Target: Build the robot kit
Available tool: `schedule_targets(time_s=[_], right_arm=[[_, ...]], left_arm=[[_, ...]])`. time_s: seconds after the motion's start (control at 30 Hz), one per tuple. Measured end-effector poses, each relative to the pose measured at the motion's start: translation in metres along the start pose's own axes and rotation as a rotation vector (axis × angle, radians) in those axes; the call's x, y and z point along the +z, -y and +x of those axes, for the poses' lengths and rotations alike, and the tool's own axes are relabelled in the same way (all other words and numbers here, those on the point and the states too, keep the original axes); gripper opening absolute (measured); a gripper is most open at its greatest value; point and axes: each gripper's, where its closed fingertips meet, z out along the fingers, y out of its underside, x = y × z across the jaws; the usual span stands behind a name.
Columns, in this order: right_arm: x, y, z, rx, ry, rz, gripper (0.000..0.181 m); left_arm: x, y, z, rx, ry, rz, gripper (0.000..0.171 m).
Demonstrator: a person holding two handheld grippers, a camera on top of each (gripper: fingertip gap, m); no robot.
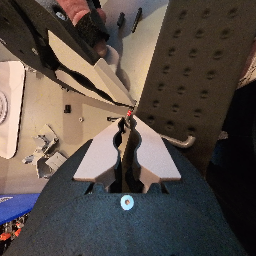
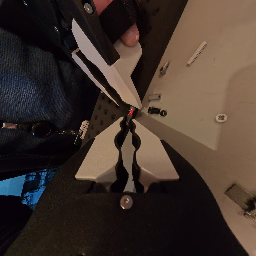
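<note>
Both tongs pinch ends of a tiny red-banded pin [image 1: 129, 113], left tongs [image 1: 128, 121] and right tongs [image 2: 128, 121] closed on the light, stiff, easily dropped piece.

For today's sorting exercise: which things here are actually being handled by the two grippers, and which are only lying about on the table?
In hand:
left gripper, shut on the grey bent piece
right gripper, shut on the red pin
the two parts meet end to end

Lying about:
grey part cluster
black perforated panel
white axle
black connector
grey sleeve
</note>
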Motion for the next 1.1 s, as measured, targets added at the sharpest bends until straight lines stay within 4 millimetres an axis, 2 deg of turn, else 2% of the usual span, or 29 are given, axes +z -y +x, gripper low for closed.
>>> schedule_targets(time_s=[0.6, 0.77, 0.83, 0.87, 1.1], right_arm=[[0.000, 0.003, 0.004, 0.033, -0.012, 0.043, 0.000], [-0.012, 0.008, 0.009, 0.047, -0.151, 0.070, 0.006], [-0.020, 0.013, 0.009, 0.029, -0.231, 0.109, 0.022], [-0.025, 0.012, 0.011, 0.032, -0.282, 0.115, 0.024], [-0.038, 0.006, 0.013, 0.034, -0.511, 0.229, 0.009]], left_arm=[[0.003, -0.001, 0.000, -0.063, -0.002, 0.015, 0.006], [0.003, -0.003, -0.010, -0.163, 0.020, 0.025, 0.007], [0.003, -0.005, -0.017, -0.238, 0.026, 0.025, 0.007], [0.003, -0.005, -0.021, -0.262, 0.033, 0.029, 0.007], [0.005, 0.007, -0.028, -0.372, 0.034, 0.097, 0.007]])
